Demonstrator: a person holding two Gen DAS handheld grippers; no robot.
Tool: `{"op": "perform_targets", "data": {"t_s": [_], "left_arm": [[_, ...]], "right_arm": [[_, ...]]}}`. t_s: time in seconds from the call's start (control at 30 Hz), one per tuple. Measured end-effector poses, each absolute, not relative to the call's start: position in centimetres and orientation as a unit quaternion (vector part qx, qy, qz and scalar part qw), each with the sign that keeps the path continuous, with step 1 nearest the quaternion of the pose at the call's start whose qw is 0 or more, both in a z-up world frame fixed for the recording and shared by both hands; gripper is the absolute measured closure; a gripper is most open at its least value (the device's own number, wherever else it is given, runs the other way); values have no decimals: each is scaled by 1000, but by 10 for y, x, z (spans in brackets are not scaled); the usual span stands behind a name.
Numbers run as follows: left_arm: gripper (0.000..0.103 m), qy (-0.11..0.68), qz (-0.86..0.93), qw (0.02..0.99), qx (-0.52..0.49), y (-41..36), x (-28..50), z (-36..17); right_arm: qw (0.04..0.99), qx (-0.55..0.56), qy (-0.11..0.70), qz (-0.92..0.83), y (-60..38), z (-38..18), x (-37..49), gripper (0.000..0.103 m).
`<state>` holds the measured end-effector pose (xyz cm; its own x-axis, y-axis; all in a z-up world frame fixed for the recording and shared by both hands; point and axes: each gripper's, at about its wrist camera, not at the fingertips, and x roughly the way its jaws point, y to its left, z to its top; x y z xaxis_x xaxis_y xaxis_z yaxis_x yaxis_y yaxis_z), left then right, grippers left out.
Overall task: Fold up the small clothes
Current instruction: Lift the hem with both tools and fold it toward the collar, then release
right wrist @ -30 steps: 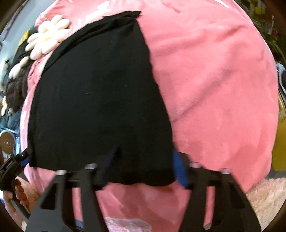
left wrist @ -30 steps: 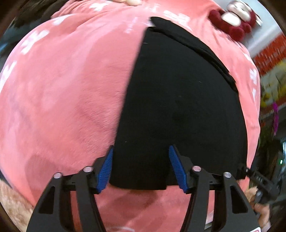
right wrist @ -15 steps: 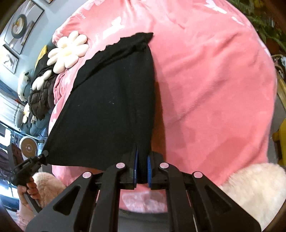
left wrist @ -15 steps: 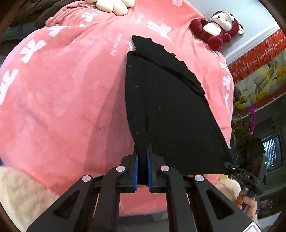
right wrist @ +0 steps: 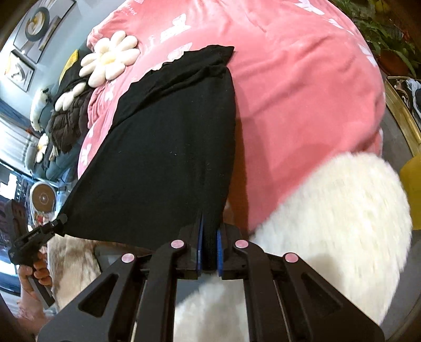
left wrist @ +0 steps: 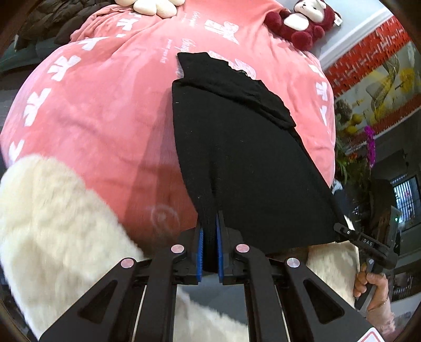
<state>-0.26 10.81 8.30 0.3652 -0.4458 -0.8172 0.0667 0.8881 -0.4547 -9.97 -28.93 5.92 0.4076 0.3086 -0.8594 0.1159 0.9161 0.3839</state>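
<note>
A black garment lies across a pink blanket, its near hem lifted off the bed and stretched between both grippers. My left gripper is shut on the hem's left corner, blue pads pinching the cloth. In the right wrist view the same black garment hangs from my right gripper, shut on the right corner. Each view shows the other gripper at the far corner, the right gripper in the left wrist view and the left gripper in the right wrist view. The garment's far end stays folded on the blanket.
A white fluffy rug lies below the bed's near edge. A dark red plush toy and flower-shaped cushions sit at the far end of the pink blanket. A dark jacket lies beside the cushions. Potted plants stand at right.
Both grippers closed on the hem's corners, then rose and pulled back toward the bed's near edge, lifting the hem. The white rug has come into view.
</note>
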Motion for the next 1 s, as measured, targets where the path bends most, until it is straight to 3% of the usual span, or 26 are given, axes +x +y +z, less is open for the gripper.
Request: {"op": "perform_targets", "data": {"t_s": [0.3, 0.57, 1.0], "left_arm": [[98, 560, -152, 798, -162, 107, -37, 86], [97, 529, -160, 817, -165, 100, -15, 112], [97, 437, -155, 881, -101, 67, 138, 167]], "right_arm": [[806, 164, 564, 70, -276, 64, -134, 97], [827, 187, 525, 69, -293, 88, -108, 97], [883, 182, 428, 61, -305, 139, 72, 96]]}}
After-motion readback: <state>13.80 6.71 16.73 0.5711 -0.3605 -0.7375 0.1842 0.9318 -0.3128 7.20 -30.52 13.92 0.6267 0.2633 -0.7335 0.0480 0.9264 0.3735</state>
